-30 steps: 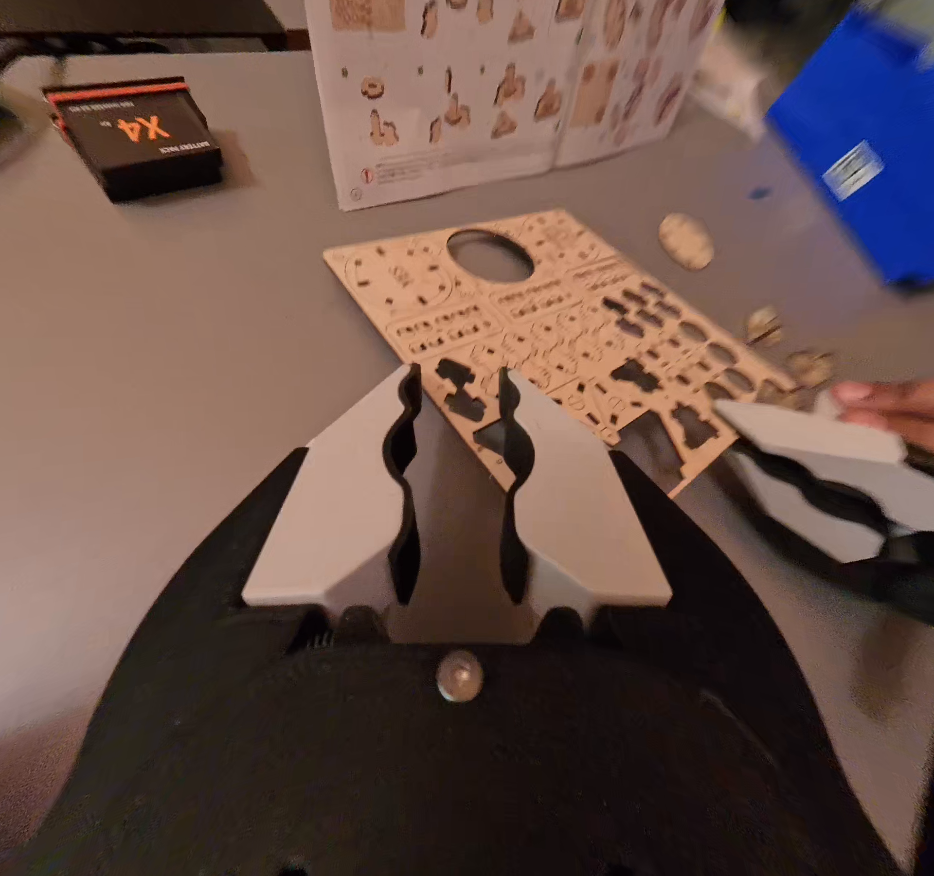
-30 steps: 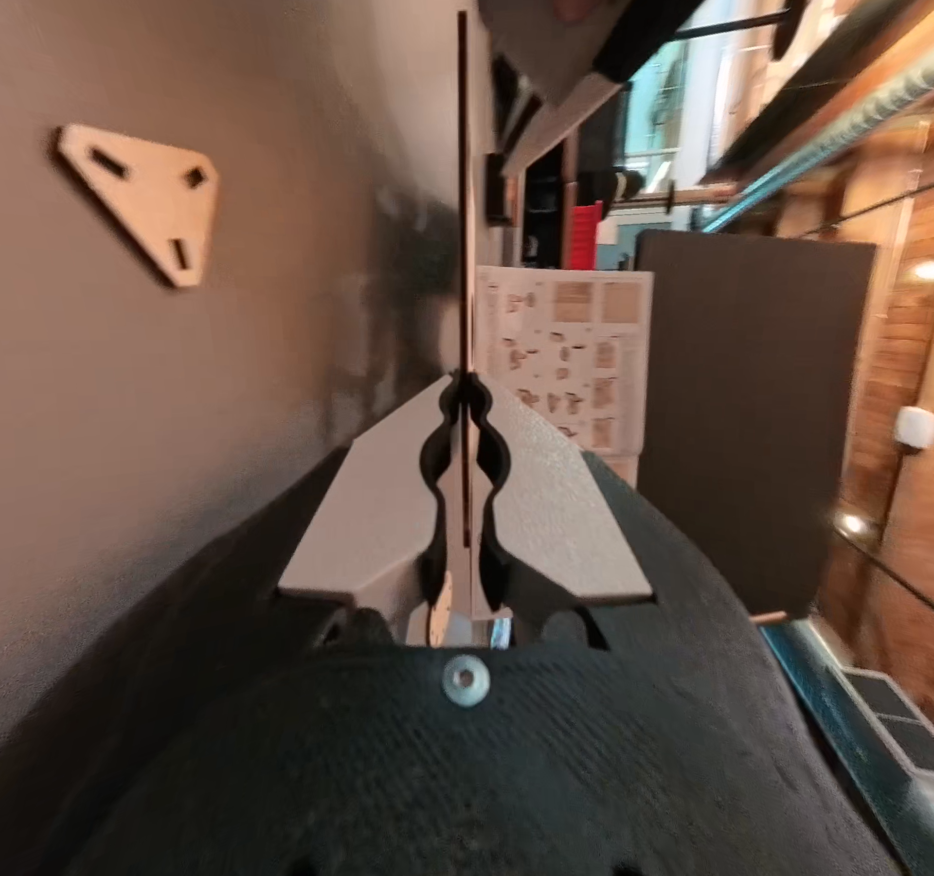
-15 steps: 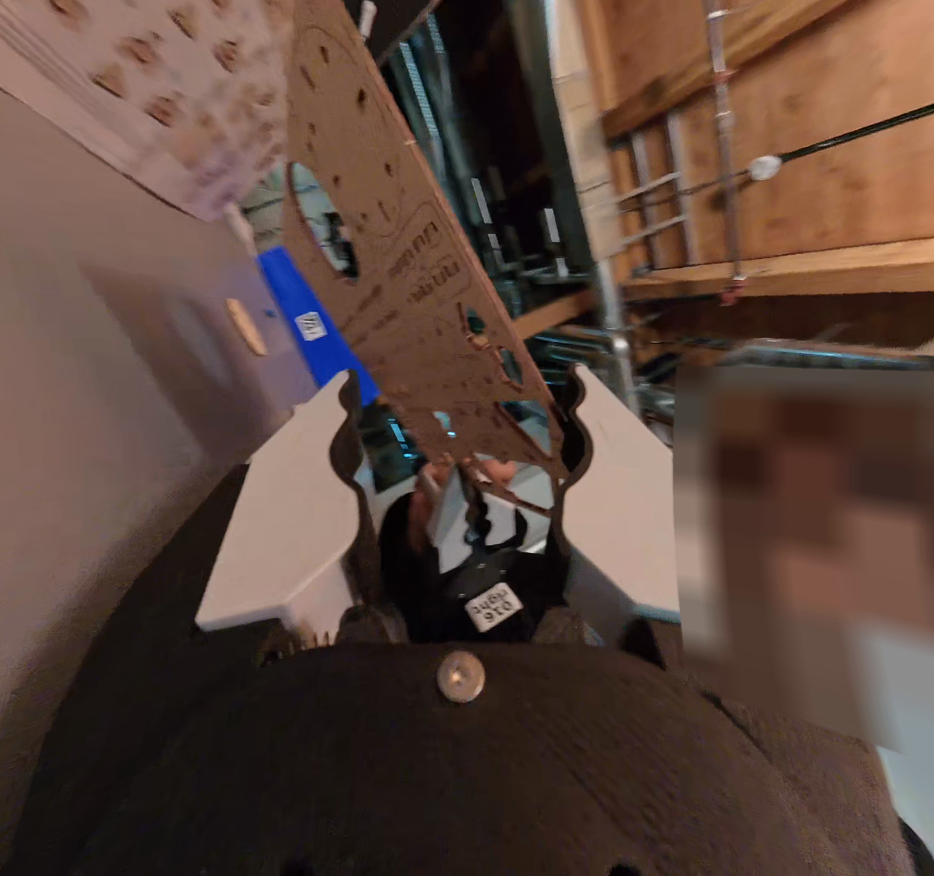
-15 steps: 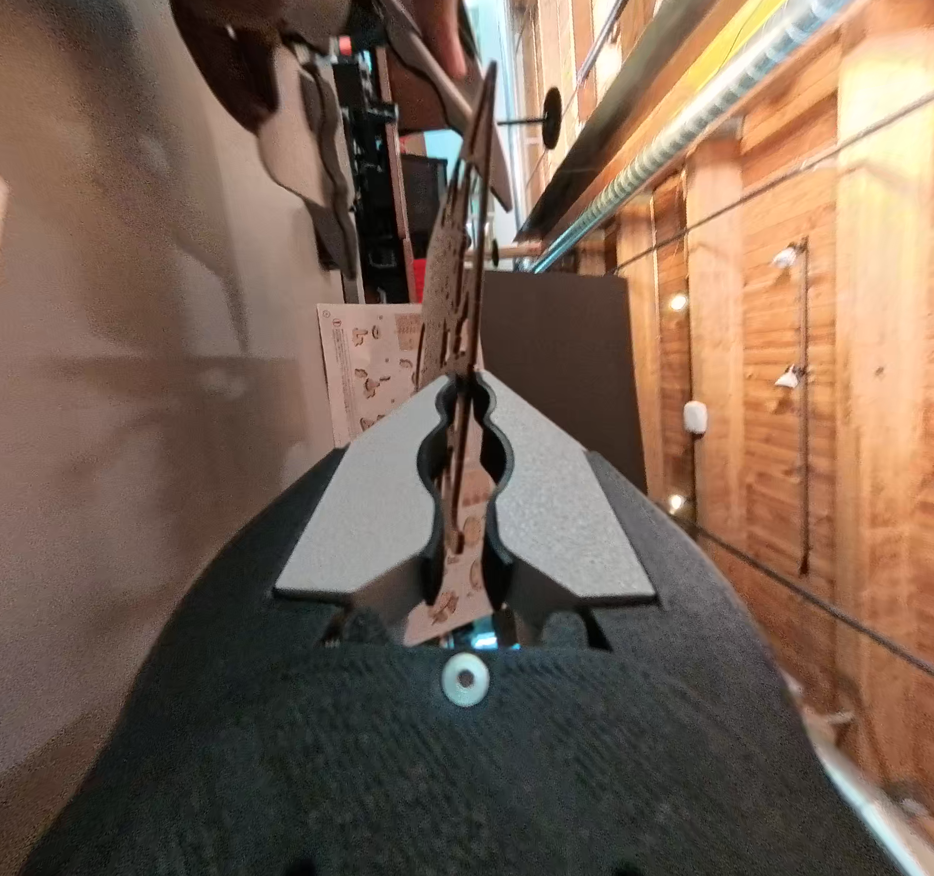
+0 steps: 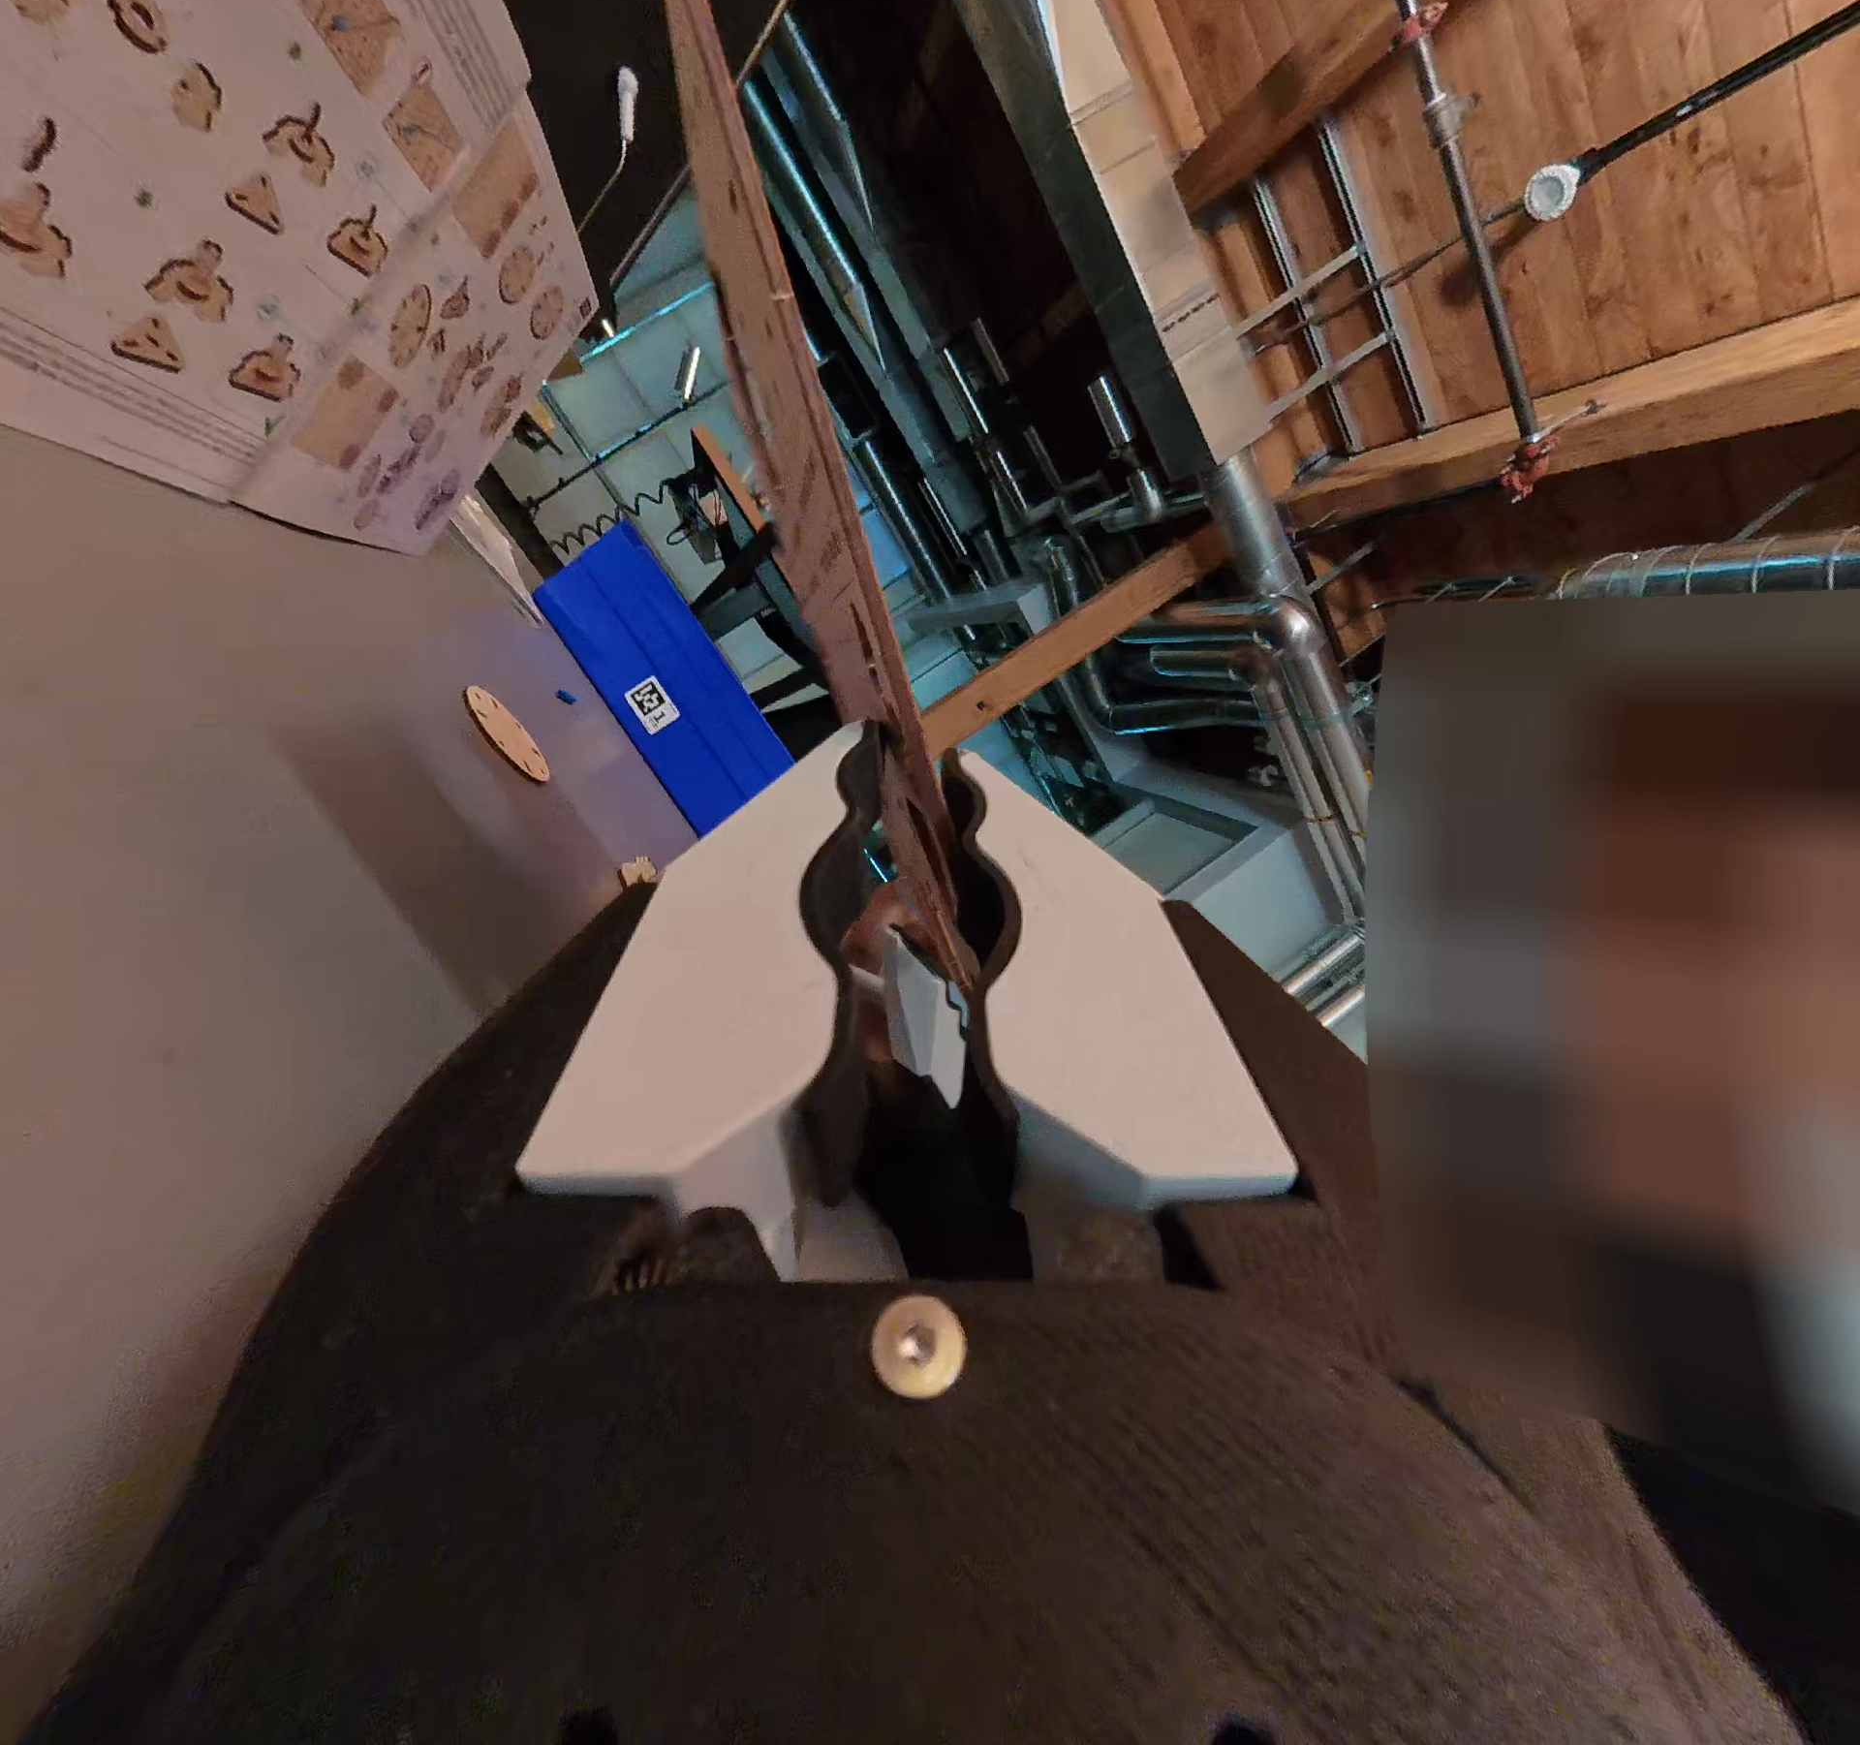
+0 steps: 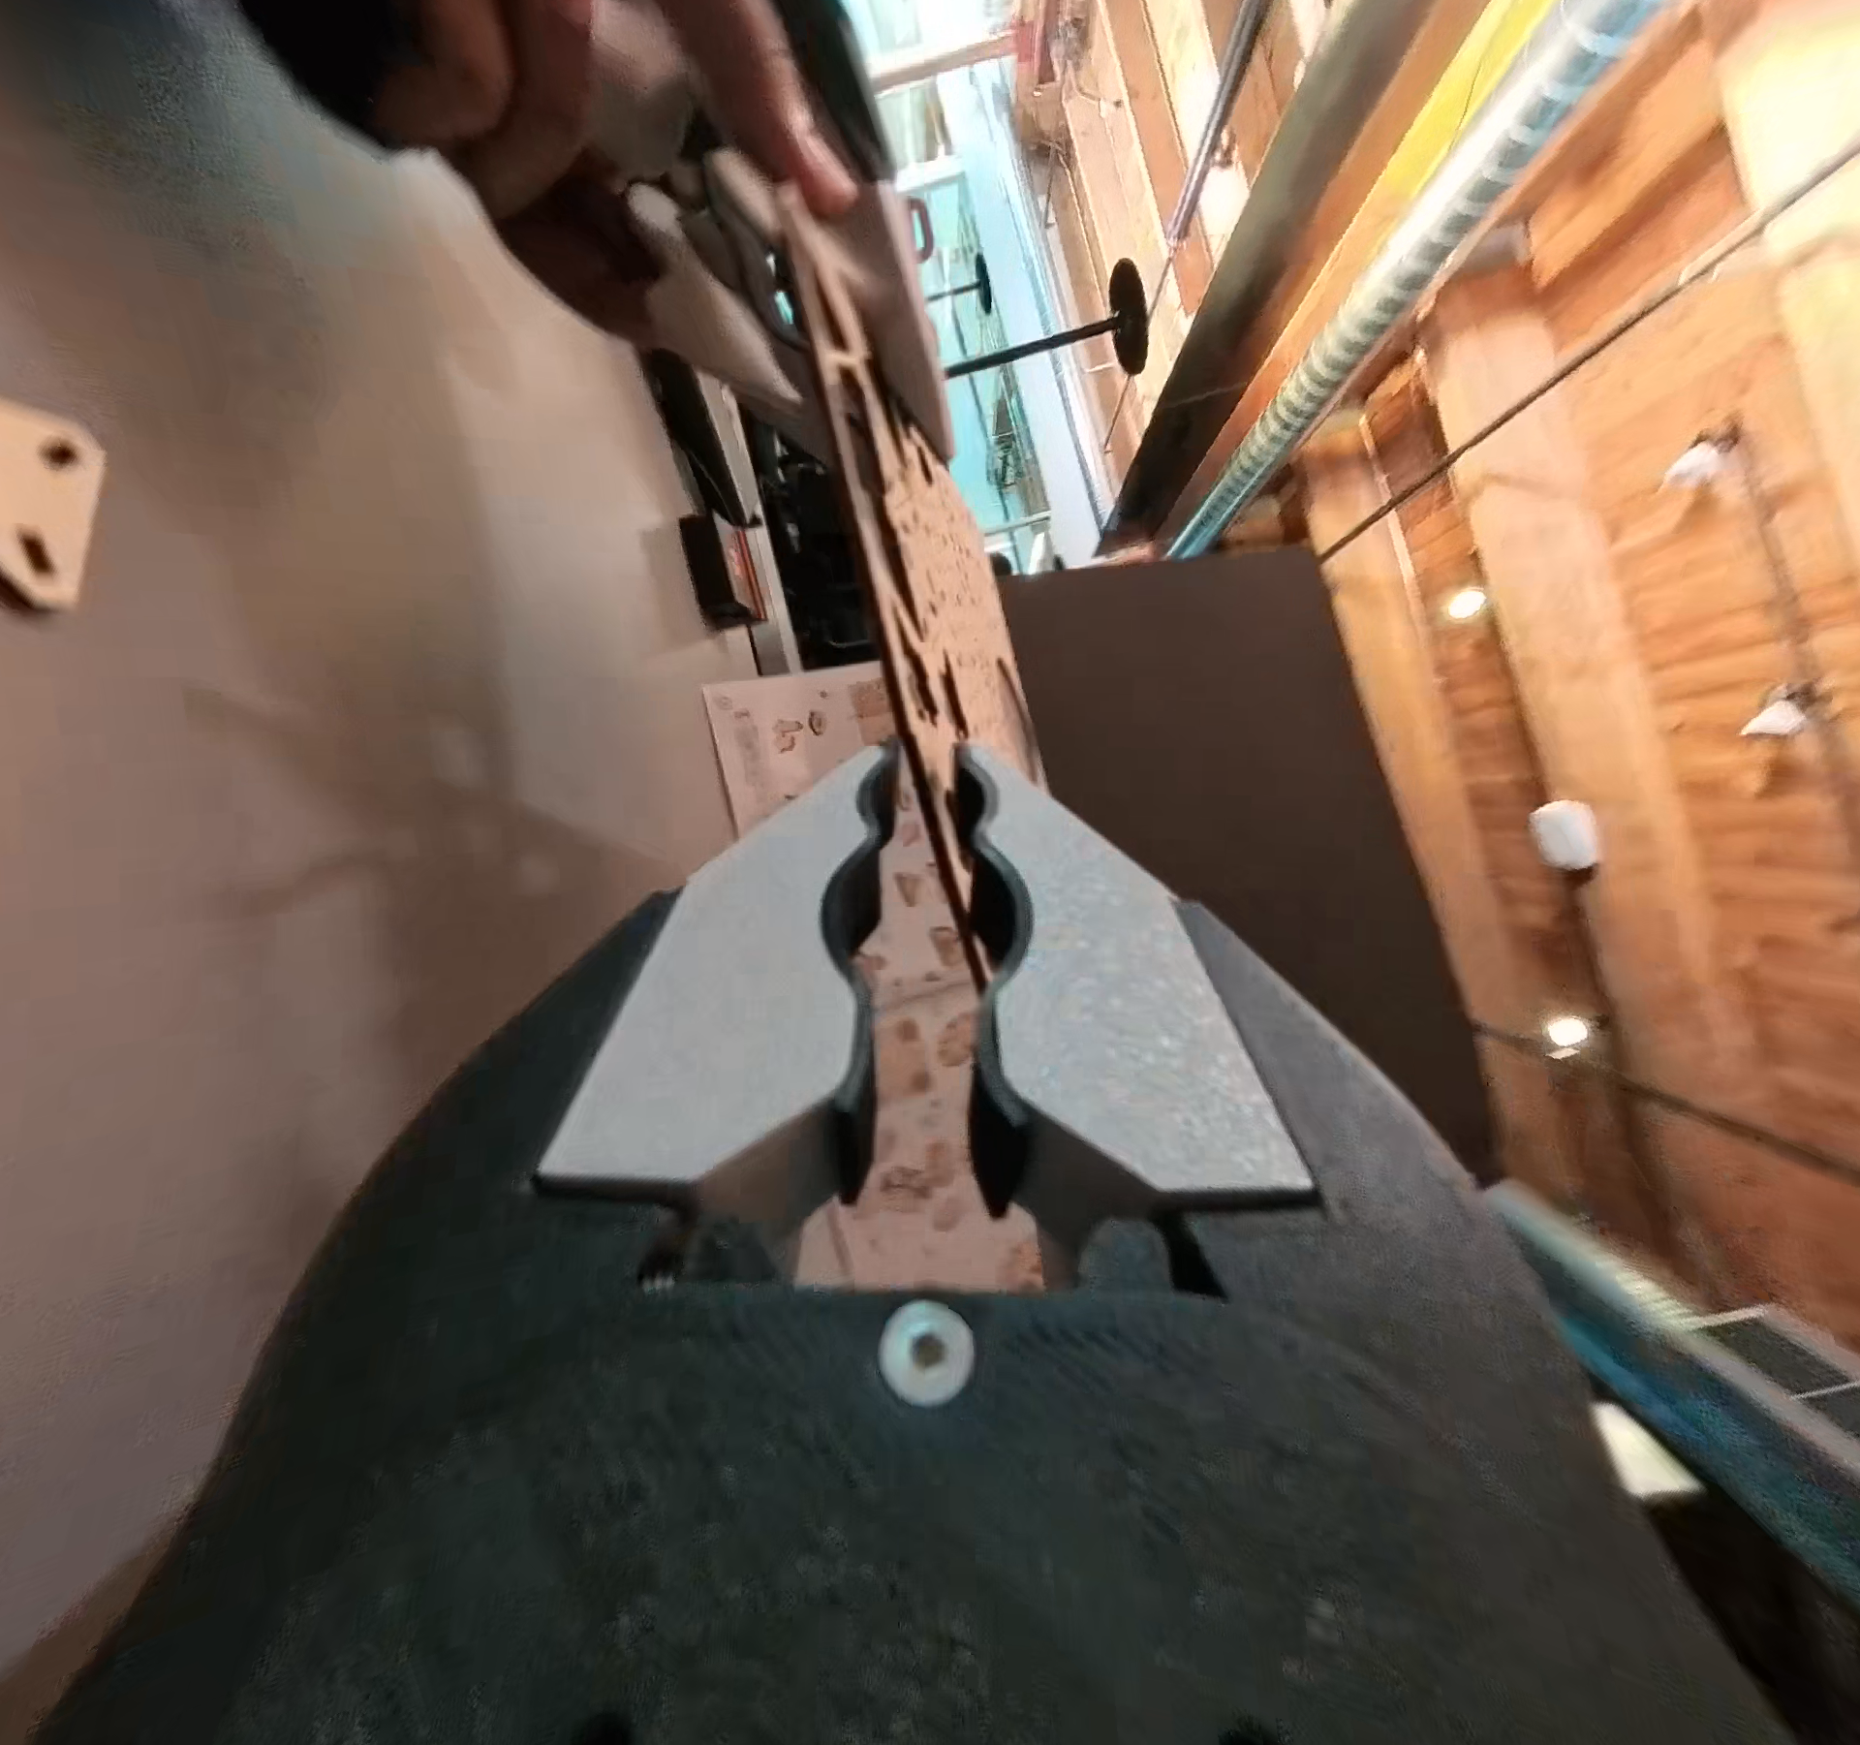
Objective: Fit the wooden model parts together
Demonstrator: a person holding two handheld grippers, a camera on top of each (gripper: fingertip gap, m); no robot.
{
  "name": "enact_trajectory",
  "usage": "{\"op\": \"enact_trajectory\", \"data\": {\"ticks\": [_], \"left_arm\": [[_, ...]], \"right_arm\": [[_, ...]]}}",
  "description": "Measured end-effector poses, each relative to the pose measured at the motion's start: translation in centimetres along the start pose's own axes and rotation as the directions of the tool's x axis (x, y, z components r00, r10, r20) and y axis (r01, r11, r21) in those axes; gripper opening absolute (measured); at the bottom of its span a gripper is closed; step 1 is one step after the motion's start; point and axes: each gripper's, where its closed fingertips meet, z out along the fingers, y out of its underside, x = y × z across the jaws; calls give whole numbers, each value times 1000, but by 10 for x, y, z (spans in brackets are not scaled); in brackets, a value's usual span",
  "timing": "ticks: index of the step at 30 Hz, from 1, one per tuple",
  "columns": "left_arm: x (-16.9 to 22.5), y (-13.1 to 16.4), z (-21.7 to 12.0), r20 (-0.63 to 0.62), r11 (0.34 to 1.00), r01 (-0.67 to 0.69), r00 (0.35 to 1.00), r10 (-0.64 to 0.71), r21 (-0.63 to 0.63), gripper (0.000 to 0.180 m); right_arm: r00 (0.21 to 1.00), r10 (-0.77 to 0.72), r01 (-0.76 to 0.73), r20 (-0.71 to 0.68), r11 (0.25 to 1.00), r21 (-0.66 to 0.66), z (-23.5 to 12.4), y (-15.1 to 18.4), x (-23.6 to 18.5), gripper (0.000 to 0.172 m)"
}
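Thin wooden cut-out sheet (image 5: 805, 509), brown, laser-cut with slots and holes, held up off the grey table (image 5: 201, 891), seen nearly edge-on in both wrist views. In the left wrist view it rises from frame centre toward the upper middle, leaning left. Left gripper (image 5: 911, 760): jaws almost closed, only the sheet's thickness between them, black pads bearing on either face at the tips. Right gripper (image 6: 926, 760): jaws likewise narrowed onto the same sheet (image 6: 906, 529), which runs from its tips up toward the upper left of the frame; the sheet lies against the right-hand pad, and contact on the left-hand pad is hard to judge through blur. At the sheet's far end in the right view, upper left, a hand (image 6: 564, 56) grips the other gripper, whose grey fingers (image 6: 886, 307) sit on the sheet's edge. Below the left jaws, a grey finger of the other gripper shows through the gap. Surroundings: printed instruction sheet (image 5: 252, 187) at upper left; round wooden disc (image 5: 506, 733) flat on the table, left of centre; blue bin (image 5: 654, 680) beside it; triangular wooden piece (image 6: 40, 509) at the left edge of the right view; wood-panelled wall (image 5: 1610, 136) and metal pipes (image 5: 1258, 539) at right.
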Motion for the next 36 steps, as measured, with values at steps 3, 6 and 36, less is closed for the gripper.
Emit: {"op": "enact_trajectory", "data": {"ticks": [3, 6, 36], "left_arm": [[1, -6, -5, -2, 1000, -17, 1000, 18, 24, 1], [-5, -11, -12, 38, 998, -41, 999, 39, 51, 0], [12, 45, 30, -109, 980, -55, 994, 34, -193, 36]], "right_arm": [[954, 299, -299, -3, 953, 42, -2, 0, 16, 40], [773, 632, -635, 63, 770, 61, -5, 5, 32, 55], [-494, 720, -867, 487, -367, -338, -16, 27, 34, 1]]}}
